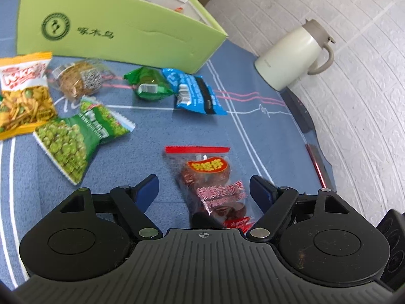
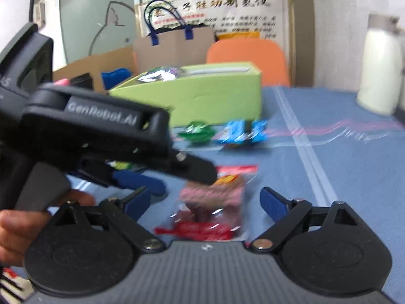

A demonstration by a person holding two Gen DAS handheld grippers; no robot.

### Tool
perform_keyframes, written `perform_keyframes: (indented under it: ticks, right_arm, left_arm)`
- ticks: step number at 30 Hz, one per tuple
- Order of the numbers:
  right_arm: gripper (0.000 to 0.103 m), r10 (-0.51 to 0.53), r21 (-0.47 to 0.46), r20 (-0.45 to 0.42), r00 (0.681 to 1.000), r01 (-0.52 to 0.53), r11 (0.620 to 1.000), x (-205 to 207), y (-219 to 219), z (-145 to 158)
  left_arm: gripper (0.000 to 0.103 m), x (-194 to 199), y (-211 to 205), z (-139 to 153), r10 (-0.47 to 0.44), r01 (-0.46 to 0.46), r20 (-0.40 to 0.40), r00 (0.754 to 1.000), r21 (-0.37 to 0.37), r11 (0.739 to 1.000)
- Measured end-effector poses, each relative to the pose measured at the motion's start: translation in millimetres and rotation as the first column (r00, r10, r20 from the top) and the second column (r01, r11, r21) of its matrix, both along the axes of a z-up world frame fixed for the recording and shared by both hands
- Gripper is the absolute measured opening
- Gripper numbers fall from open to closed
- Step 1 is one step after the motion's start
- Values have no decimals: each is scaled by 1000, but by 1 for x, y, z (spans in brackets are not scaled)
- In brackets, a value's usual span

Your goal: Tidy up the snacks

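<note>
A clear packet of dark red dried fruit point(image 1: 212, 177) with a red top seam lies on the blue tablecloth. My left gripper point(image 1: 203, 187) is open around it, and the blue pads do not touch it. My right gripper point(image 2: 205, 200) is open too, with the same packet point(image 2: 217, 195) lying between its fingers, blurred. The light green box point(image 1: 114, 33) stands at the back with foil packets showing above its rim. The left tool's black housing point(image 2: 96, 126) crosses the right wrist view.
In front of the box lie an orange snack bag point(image 1: 24, 93), a clear-wrapped round cake point(image 1: 78, 78), a green pea bag point(image 1: 73, 136), a small green packet point(image 1: 149, 83) and a blue packet point(image 1: 195, 93). A cream jug point(image 1: 296, 53) stands near the table's right edge. A hand point(image 2: 15, 228) shows at the left.
</note>
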State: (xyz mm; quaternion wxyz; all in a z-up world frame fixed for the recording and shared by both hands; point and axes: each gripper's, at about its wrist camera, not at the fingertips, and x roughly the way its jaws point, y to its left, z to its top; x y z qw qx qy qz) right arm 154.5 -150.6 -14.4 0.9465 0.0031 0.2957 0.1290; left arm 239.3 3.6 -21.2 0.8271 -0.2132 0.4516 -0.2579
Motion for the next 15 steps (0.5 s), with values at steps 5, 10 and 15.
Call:
perform_keyframes:
  ticks: [5,10,15]
  right_arm:
    - [92,37,28,-89,995,-34,999,8,-4,-13]
    - [85,69,-21,-60,996,-71,997,3,2,-16]
    - [77,84,-39,-37,996,-86,996,-2,2,-10]
  left_arm:
    - [61,4,-14,-2,-38,38,-8,999,1,999]
    - [36,1,-25,-8,-55,56,-3,998,32,998]
    - [17,-3,-25,-4,-31,31,-1,1000,28,999]
